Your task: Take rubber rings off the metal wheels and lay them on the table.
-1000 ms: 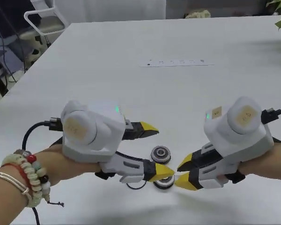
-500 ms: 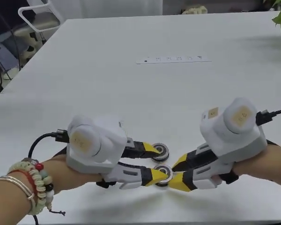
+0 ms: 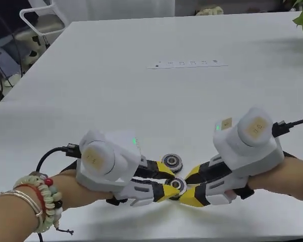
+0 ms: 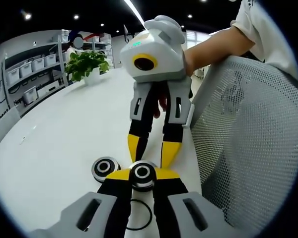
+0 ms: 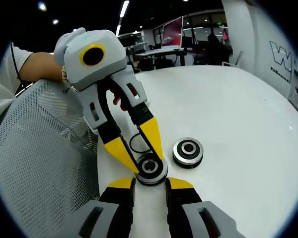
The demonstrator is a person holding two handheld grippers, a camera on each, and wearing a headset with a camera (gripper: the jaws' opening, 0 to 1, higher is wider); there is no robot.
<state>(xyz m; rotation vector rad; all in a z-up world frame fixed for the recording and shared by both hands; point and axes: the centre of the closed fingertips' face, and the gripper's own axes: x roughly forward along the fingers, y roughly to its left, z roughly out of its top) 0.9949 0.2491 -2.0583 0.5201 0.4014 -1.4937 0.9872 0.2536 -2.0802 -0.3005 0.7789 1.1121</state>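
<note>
Clamping wheel point(image 5: 150, 168) w/ L gripper point(image 4: 142, 176); R gripper point(image 5: 150, 184) narrow at rim, grip unclear. Risk: slipping under pull, sending wheel off nearby worktop point(image 3: 141, 101) edge.

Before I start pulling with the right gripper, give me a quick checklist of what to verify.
1. Near wheel clamped between the left gripper's jaws: ok.
2. Right gripper open, tips at that wheel: ok.
3. Rubber still seated on that wheel: cannot tell.
4. Second wheel outside both grippers' jaws: ok.
5. Loose ring flat on the table, under the left gripper: ok.
</note>
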